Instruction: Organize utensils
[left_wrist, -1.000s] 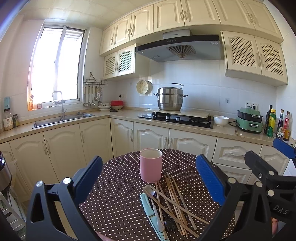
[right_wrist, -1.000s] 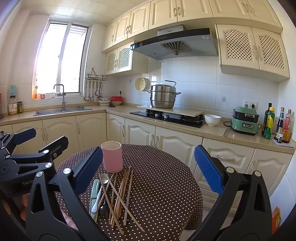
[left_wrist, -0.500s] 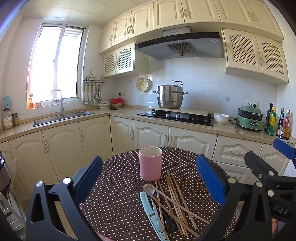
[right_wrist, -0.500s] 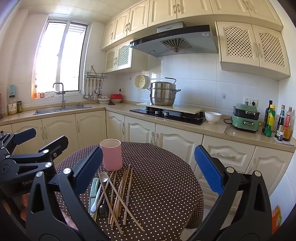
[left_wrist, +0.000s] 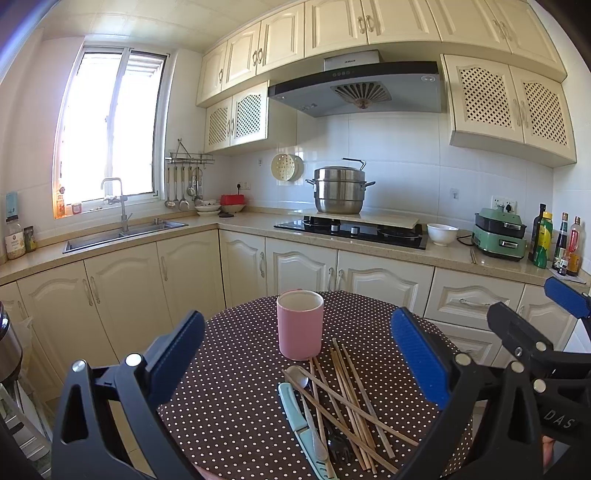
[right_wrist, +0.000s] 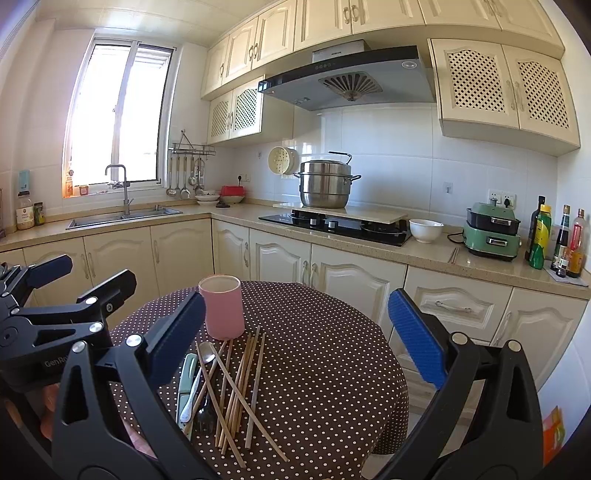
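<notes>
On the round desk (left_wrist: 236, 406) with its brown polka-dot cloth, a pink cylindrical cup (left_wrist: 300, 324) stands just beyond scattered wooden chopsticks (left_wrist: 347, 391), a spoon and a mint-handled knife. Both grippers' blue fingers (left_wrist: 415, 356) spread wide, empty. Best taking one chopstick mid-length, lifting cleanly.

A home kitchen is shown: cream cabinets (left_wrist: 122, 295), a sink (left_wrist: 122, 234), a hob (left_wrist: 351, 230) under an extractor hood (left_wrist: 354, 86), probably gas.

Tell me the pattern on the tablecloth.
Dark brown with small white polka dots. The tablecloth shows best in the right wrist view.
</notes>
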